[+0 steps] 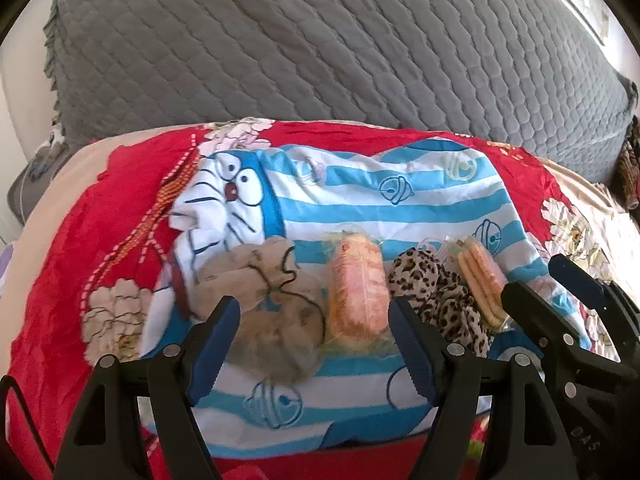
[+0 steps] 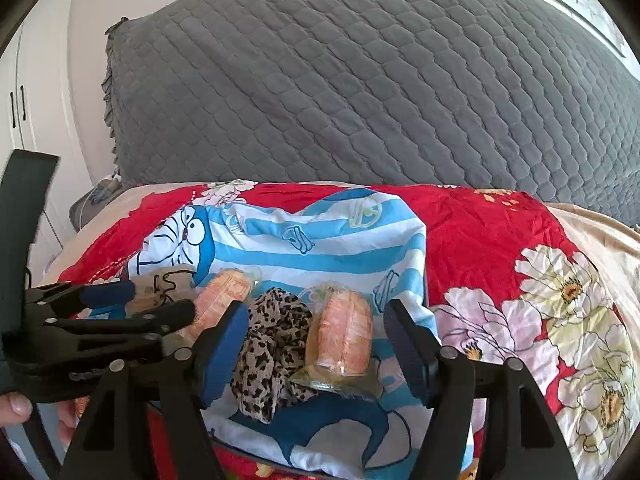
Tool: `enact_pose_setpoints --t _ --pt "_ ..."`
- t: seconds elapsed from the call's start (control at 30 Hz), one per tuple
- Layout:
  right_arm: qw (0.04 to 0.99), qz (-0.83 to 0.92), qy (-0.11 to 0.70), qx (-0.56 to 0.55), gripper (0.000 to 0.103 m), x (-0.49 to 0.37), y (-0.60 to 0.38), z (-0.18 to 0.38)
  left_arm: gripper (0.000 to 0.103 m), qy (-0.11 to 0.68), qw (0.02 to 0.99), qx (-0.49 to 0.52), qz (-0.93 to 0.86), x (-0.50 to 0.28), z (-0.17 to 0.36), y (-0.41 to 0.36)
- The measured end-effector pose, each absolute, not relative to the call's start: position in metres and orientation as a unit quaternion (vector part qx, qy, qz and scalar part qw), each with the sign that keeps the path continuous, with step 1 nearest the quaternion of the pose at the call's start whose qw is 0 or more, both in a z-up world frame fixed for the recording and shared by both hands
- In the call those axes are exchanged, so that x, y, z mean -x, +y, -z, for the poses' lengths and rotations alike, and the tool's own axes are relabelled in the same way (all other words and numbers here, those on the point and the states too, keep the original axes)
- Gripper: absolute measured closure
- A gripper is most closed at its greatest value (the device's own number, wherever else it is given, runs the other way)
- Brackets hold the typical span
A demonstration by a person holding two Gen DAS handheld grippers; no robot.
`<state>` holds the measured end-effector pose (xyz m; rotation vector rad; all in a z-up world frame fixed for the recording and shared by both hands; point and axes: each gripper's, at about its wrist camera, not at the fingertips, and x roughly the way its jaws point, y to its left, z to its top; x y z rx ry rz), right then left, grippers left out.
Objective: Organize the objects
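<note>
Four things lie in a row on a blue-and-white striped cartoon cloth (image 1: 360,200) (image 2: 320,248). From the left: a beige patterned scarf (image 1: 264,300) (image 2: 160,284), a wrapped orange snack pack (image 1: 356,292) (image 2: 220,300), a leopard-print scarf (image 1: 436,292) (image 2: 272,340), and a second wrapped orange snack pack (image 1: 480,284) (image 2: 340,336). My left gripper (image 1: 316,344) is open and empty, just short of the beige scarf and the first snack. My right gripper (image 2: 316,352) is open and empty, just short of the leopard scarf and the second snack.
The striped cloth lies on a red floral bedspread (image 1: 100,220) (image 2: 500,240). A grey quilted cushion (image 1: 320,40) (image 2: 360,80) rises behind. A white cupboard (image 2: 24,100) stands at the left. Each gripper shows in the other's view: right (image 1: 572,296), left (image 2: 132,304).
</note>
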<state>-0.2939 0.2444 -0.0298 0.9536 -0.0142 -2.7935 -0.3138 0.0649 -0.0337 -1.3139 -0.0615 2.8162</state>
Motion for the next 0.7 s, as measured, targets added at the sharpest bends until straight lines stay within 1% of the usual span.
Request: enact_pose_setpoints --t 0.33,0.7 --pt "0.087 0.935 -0.003 -0.345 0.033 0.275 0.244 0.013 0.024 -0.031 0.021 0.410 -0.911 0.283 0.009 0.051" --pt "0.098 0.935 0.029 -0.339 0.033 0.222 0.227 -0.039 0.024 -0.042 0.018 0.392 -0.919 0.225 -0.030 0.033"
